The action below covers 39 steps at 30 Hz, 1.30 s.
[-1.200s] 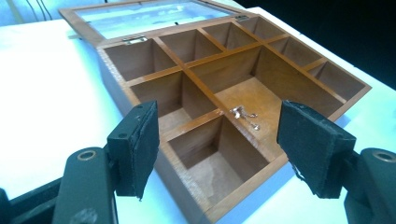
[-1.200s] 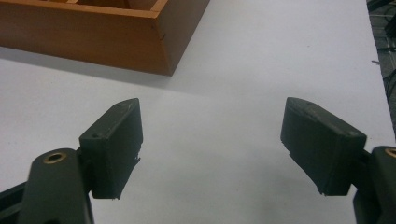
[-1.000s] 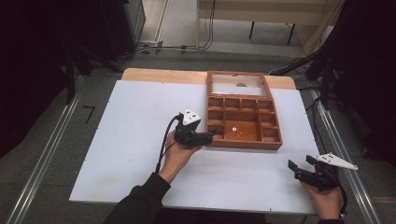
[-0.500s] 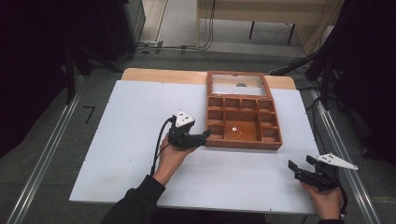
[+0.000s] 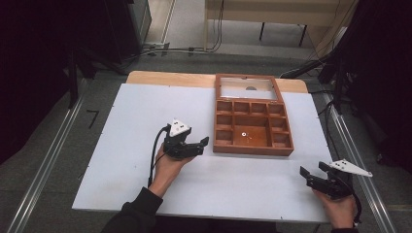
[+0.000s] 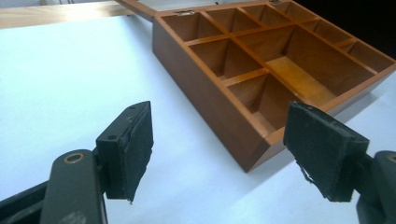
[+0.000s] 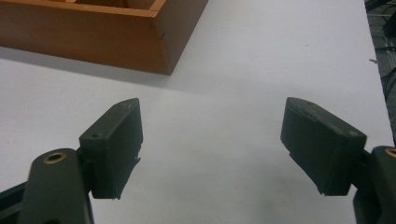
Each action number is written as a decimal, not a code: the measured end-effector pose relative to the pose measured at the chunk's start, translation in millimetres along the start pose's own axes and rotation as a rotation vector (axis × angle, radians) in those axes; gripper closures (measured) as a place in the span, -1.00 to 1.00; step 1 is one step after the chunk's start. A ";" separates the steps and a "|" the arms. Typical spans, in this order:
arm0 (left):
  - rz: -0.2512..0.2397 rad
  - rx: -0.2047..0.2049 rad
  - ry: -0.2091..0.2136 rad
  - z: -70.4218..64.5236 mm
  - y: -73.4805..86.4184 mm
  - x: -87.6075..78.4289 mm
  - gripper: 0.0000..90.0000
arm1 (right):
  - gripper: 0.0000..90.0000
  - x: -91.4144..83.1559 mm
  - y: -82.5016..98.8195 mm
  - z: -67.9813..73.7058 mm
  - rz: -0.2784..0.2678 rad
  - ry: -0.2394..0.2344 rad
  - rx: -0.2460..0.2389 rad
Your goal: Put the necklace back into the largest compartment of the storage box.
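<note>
A brown wooden box point(image 5: 252, 121) with several compartments lies open on the white table, its glass-paned lid point(image 5: 248, 88) folded back flat behind it. A small pale item point(image 5: 242, 130) rests in the large middle compartment. My left gripper point(image 5: 203, 144) stands open just left of the box's near left corner point(image 6: 254, 161), holding nothing. Near the table's front right edge my right gripper point(image 5: 313, 171) is open and empty, with the box's near right corner point(image 7: 163, 65) ahead of it.
The white table top point(image 5: 136, 121) sits on a wooden board that shows along the far edge point(image 5: 165, 77). Metal rails point(image 5: 48, 155) run along both sides on the floor. Cables point(image 5: 170, 48) lie on the floor beyond the table.
My left gripper has drawn back leftward and toward the person, away from the box's front left corner. The right gripper has stayed where it was.
</note>
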<state>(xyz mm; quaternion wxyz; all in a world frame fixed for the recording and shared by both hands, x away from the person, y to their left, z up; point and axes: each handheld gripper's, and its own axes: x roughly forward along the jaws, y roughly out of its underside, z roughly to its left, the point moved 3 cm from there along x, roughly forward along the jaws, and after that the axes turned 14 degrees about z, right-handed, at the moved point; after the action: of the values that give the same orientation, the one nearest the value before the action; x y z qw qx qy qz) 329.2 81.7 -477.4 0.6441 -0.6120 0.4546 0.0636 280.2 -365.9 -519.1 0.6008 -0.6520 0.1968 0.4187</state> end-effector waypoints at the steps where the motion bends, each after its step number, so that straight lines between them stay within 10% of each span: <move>1: 0.001 -0.005 0.000 1.3 1.3 -0.8 -0.46 | -0.57 0.1 0.0 0.0 0.000 0.001 -0.002; 39: -0.011 -0.092 -0.100 51.5 50.9 -40.9 -0.52 | -0.57 -1.7 0.2 -0.3 -0.006 -0.002 0.001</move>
<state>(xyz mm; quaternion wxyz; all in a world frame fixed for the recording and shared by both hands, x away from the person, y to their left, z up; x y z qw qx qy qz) 299.2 157.0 -495.8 0.6373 -0.6396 0.4152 0.1113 279.1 -366.6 -517.9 0.6025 -0.6518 0.1947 0.4173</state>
